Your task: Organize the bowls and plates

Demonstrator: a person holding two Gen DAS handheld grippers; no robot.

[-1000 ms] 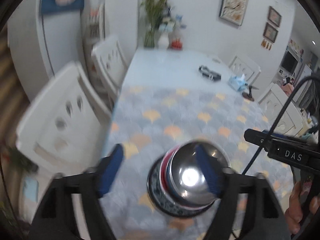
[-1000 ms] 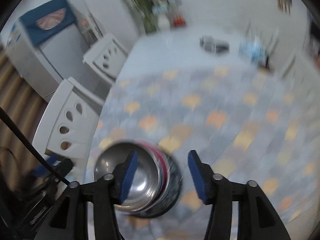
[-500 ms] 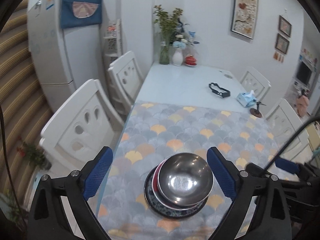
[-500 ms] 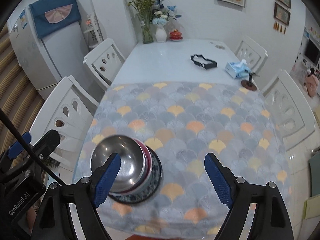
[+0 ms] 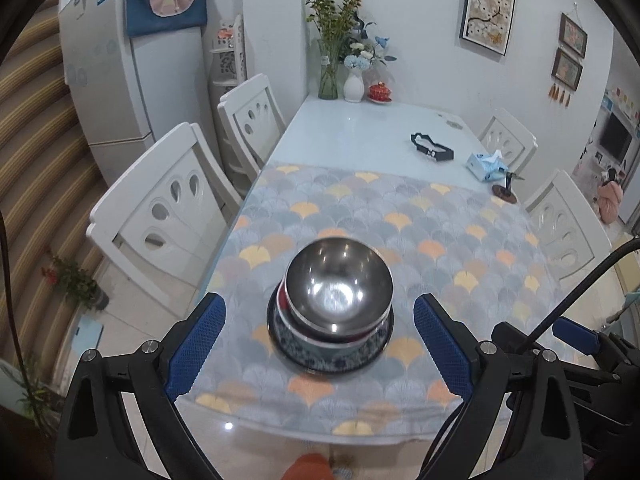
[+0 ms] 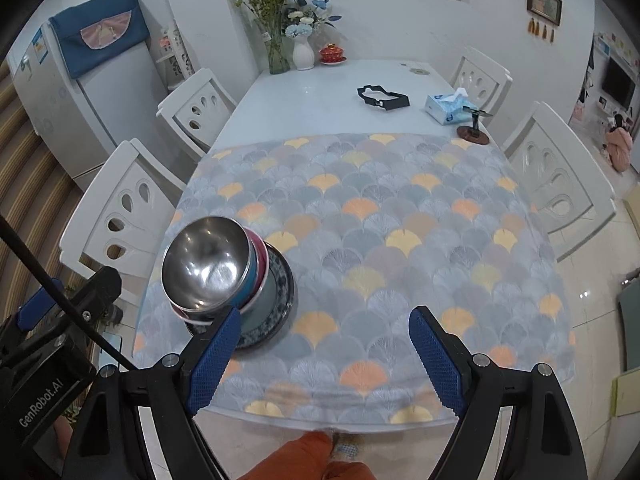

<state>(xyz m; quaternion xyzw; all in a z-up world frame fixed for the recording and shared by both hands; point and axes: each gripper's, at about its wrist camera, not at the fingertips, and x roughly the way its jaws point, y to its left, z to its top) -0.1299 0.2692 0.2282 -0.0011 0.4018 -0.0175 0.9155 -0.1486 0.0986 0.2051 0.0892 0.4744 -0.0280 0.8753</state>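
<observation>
- The steel bowl [image 5: 339, 288] sits on top of the stack, nested in a blue bowl [image 6: 250, 280] and a pink bowl [image 6: 261, 258], all resting on a patterned plate [image 5: 280, 334]; smaller pieces inside larger ones, widest at the bottom, which judging by the task is the tidy order wanted
- The stack stands on the patterned cloth [image 6: 400, 216] near the tabletop's [image 5: 360, 136] near-left corner, at about 9 o'clock in the right wrist view and dead centre in the left one
- The left hand-held gripper [image 5: 320, 344] has its blue pads wide apart and grips nothing; it hangs short of the stack, lined up on it, and touches nothing
- The right hand-held gripper [image 6: 324, 356] is also spread wide and empty; the stack lies off toward its 10 o'clock, just beyond its left pad
- No loose plate or bowl shows elsewhere on the cloth; my guess is the stacking is finished or nearly so
- The steel bowl looks slightly off centre toward the chairs [image 6: 132, 216]; it might slide if nudged
</observation>
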